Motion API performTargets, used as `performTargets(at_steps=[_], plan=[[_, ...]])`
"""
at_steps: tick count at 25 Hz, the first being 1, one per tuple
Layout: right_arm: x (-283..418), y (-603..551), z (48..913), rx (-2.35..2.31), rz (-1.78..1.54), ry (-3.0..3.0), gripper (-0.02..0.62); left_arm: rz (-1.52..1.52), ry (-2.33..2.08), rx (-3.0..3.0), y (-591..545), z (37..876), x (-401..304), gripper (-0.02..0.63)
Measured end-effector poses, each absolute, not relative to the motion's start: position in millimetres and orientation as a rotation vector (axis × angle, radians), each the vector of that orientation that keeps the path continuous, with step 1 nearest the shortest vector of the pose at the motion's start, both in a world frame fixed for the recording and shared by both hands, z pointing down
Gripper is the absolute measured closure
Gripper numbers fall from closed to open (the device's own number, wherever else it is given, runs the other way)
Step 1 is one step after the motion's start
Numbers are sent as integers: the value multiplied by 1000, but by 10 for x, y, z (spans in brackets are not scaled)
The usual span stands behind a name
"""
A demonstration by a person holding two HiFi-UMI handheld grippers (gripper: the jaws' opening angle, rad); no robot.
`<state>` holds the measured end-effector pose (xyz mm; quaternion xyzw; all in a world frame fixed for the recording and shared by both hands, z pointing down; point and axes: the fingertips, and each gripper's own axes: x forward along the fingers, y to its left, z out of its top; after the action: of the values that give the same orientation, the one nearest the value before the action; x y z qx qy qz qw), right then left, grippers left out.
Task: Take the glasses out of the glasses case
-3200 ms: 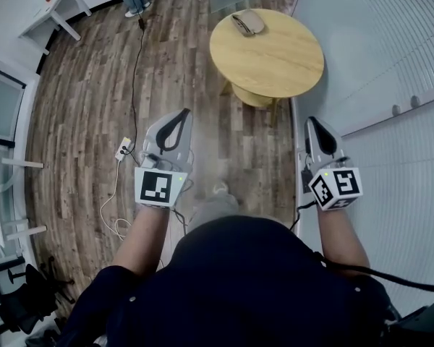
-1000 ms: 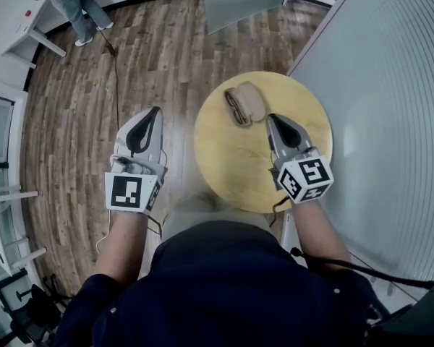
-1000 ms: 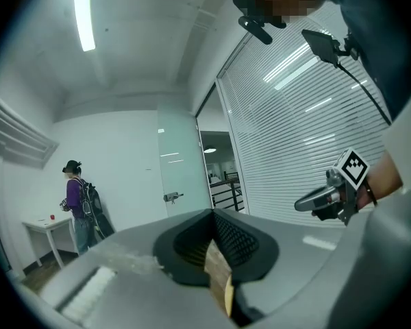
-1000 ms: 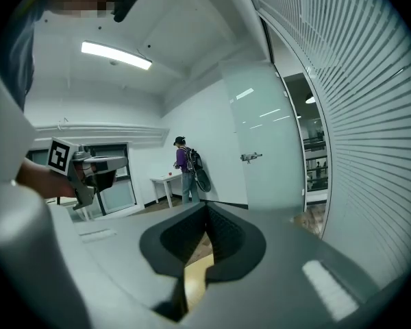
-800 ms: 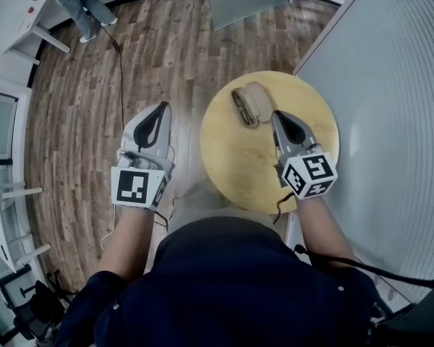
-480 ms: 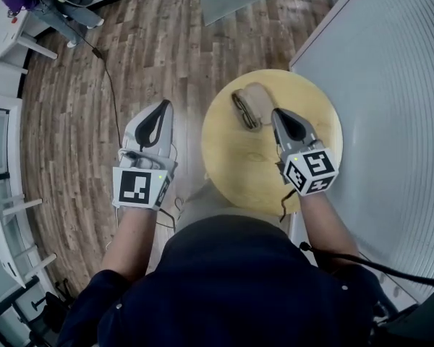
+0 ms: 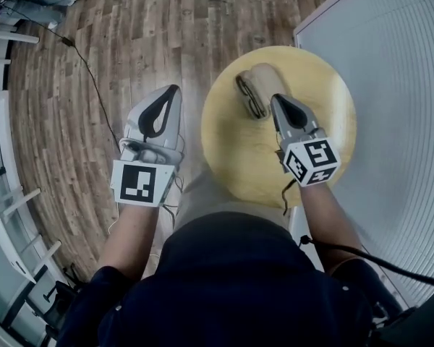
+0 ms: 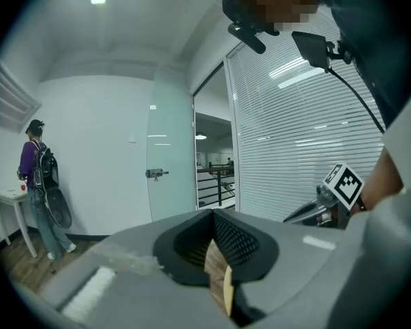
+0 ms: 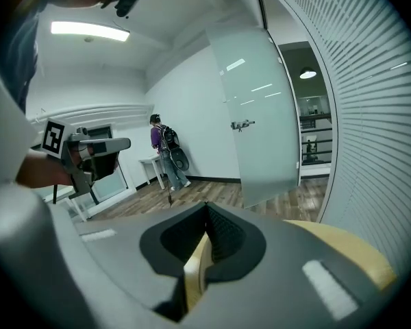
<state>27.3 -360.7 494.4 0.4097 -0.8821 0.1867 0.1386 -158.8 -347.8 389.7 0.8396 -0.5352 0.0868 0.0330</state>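
Tan glasses case [image 7: 263,79] lies near the bench's [image 7: 325,85] far edge, so the right gripper [image 7: 275,99], fingers pressed together and empty as on the left gripper [image 7: 174,89], may shove it off.

Counter [image 7: 325,139]: pale yellow wood grain. Glasses case [image 7: 266,76]: tan. Glasses [image 7: 250,98]: dark frame. Left gripper [image 7: 175,90] and right gripper [image 7: 274,100]: grey bodies, cubes with black-and-white square markers. Floor [image 7: 94,63]: brown plank pattern.

- Round wooden table [image 7: 325,78]: pale yellow top, the landmark.
- Plank floor [image 7: 130,42]: brown, left of the table, crossed by a black cable [image 7: 94,96].
- White slatted wall [image 7: 398,85]: just right of the table.
- Frosted glass door [image 9: 257,108]: beyond the table.
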Motion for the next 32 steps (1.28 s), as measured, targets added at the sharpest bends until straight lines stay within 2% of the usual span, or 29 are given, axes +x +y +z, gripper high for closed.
performTargets(at_steps=[14, 32], plan=[[168, -3703, 5926, 1055, 698, -2433, 583, 334, -1529, 2540, -3860, 4732, -1436, 600], [171, -3656, 6868, 942, 759, -2285, 499, 328, -1473, 2468, -3818, 5319, -1421, 600]])
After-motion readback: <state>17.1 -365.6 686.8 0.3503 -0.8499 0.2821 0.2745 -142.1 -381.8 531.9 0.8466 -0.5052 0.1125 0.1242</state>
